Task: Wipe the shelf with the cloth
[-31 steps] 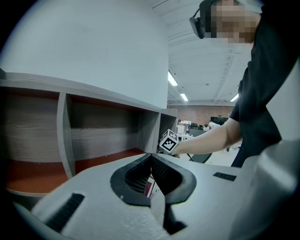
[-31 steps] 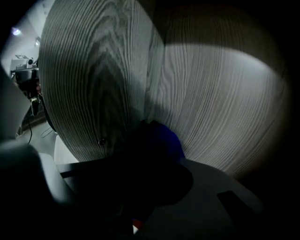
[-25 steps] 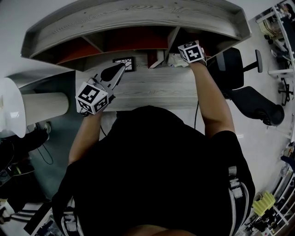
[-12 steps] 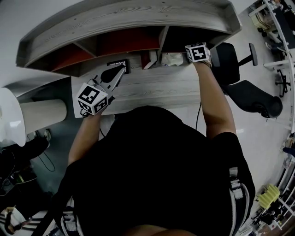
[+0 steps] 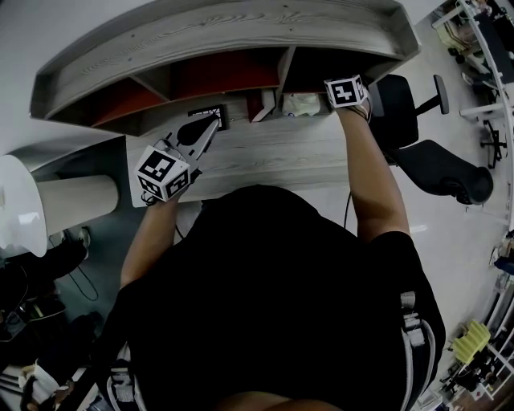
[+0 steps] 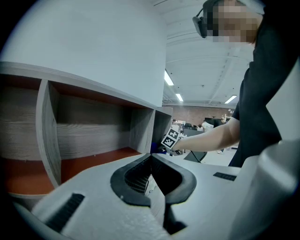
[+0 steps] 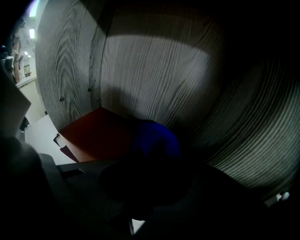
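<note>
Blue cloth (image 7: 157, 140) in fingers of right gripper (image 7: 152, 164), arm straight into shelf (image 5: 225, 32) — left gripper (image 6: 150, 163) fingers together.

Office rm, swivel chair (image 5: 446, 181), strip lights (image 6: 169, 78)

Your desk (image 5: 273, 152) is pale wood grain, set against a white wall (image 5: 48, 24). On your right, a black chair (image 5: 438, 172) stands on light floor (image 5: 458, 241). Strip lights (image 6: 168, 77) run along the white ceiling toward the far right.
</note>
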A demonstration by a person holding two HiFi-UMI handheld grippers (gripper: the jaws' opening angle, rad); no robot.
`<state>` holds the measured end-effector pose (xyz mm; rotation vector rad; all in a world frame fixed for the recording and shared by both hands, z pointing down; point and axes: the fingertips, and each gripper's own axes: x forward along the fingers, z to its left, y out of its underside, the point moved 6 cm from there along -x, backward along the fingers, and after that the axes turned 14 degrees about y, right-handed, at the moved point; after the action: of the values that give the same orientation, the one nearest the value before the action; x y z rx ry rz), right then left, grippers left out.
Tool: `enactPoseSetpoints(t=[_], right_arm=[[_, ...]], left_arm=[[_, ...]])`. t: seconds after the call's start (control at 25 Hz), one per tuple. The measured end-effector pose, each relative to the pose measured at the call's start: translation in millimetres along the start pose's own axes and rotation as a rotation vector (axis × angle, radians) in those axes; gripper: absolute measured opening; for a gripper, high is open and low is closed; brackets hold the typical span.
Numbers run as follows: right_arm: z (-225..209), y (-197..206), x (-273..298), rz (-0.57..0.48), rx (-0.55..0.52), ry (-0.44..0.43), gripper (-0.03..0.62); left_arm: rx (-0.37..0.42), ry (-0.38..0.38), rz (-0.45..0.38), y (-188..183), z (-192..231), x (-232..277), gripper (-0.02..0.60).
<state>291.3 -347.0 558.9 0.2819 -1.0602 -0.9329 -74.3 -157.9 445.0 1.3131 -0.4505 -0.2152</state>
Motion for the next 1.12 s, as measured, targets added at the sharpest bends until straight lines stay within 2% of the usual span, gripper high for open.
enactPoseSetpoints(t=[0.16,0.88,1.12], right_arm=[[1.8,-2.1,-0.1,0.017,0.001,-0.011,0.043],[88.2,-40.3,-12.2,0.01,0.016,-0.269,0.041],[104.9,-43.6,-19.9,-0.01,-0.004,-0.309,0.041]], left_arm=[[-0.003,0.004,0.004,2.3,-2.7,-1.6,0.017],[-0.025,-0.016,0.007,10.5,-15.8,-16.9,0.017],[-0.034,-0.018,0.001,11.8,-19.3,-21.4,0.017]])
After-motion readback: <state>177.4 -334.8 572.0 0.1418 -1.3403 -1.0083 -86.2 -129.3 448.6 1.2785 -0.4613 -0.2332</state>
